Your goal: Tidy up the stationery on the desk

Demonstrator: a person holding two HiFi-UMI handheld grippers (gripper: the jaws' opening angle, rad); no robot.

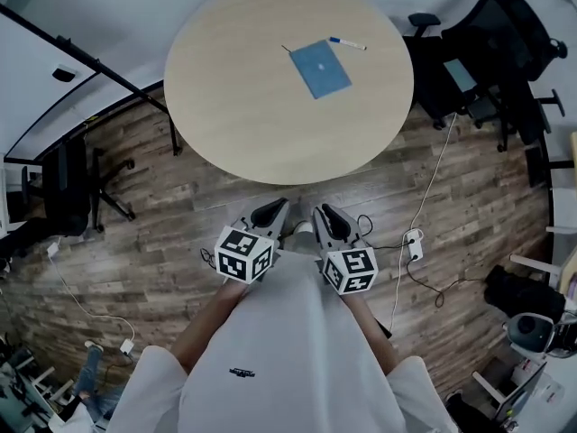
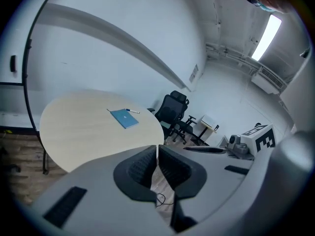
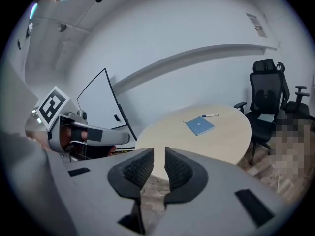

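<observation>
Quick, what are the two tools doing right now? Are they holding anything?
Left tool: closed, holding nothing.
Right tool: open a little, holding nothing.

two grippers, left gripper (image 1: 278, 207) and right gripper (image 1: 323, 213); well ahead of them one round table (image 1: 234, 106) bearing one blue notebook (image 1: 320, 69) and one pen (image 1: 347, 43).

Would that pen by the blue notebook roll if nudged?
Likely yes: the pen looks slim and round, lying loose on the smooth table. It seems light for lifting. It lies near the far edge, so a push might send it off.
</observation>
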